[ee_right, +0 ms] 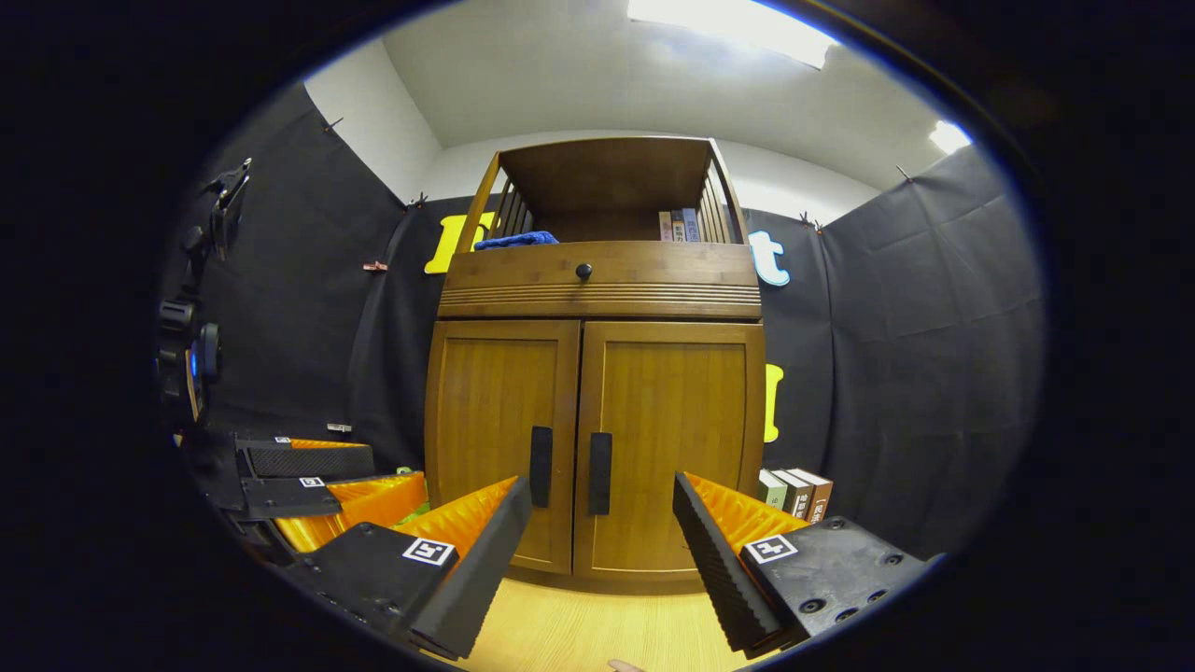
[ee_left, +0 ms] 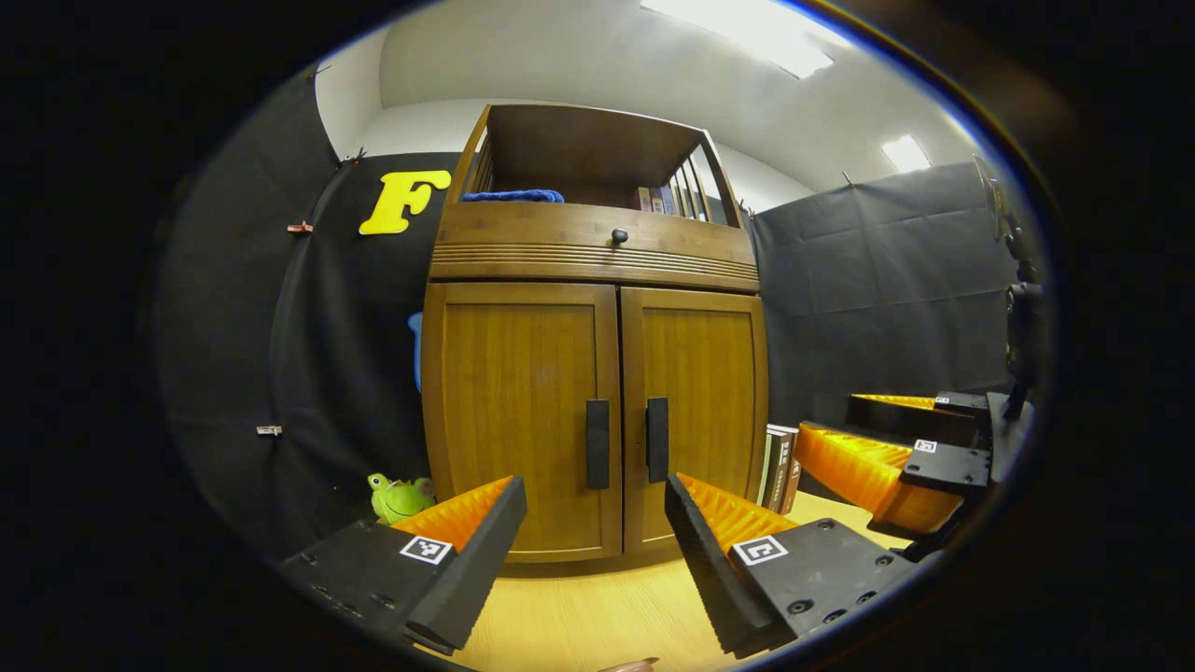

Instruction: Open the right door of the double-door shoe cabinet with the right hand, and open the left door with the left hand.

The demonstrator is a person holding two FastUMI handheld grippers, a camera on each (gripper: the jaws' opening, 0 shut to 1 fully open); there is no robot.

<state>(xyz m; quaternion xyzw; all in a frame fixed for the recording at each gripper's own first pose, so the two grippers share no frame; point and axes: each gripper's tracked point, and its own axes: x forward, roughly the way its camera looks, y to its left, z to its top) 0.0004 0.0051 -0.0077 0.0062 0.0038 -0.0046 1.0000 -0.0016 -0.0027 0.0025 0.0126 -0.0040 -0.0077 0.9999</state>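
The wooden shoe cabinet point(ee_left: 597, 261) stands straight ahead with both doors shut. In the left gripper view its left door point(ee_left: 518, 411) carries a dark vertical handle point(ee_left: 597, 443), and the right door point(ee_left: 700, 401) has its own handle point(ee_left: 657, 439). My left gripper point(ee_left: 594, 485) is open, a short way in front of the handles and touching nothing. My right gripper point(ee_right: 599, 485) is also open before the right door point(ee_right: 677, 429) and its handle point(ee_right: 600, 473). Each gripper appears beside the other: the right gripper point(ee_left: 829, 417) at the right, the left gripper point(ee_right: 397, 471) at the left.
Cabinet rests on a light wooden surface point(ee_left: 597, 616). A few books point(ee_right: 794, 490) lean at its right side, a green toy frog point(ee_left: 400, 497) sits at its left. A drawer knob point(ee_left: 618, 236) sits above the doors; a blue cloth point(ee_left: 513, 196) and books lie on the open shelf.
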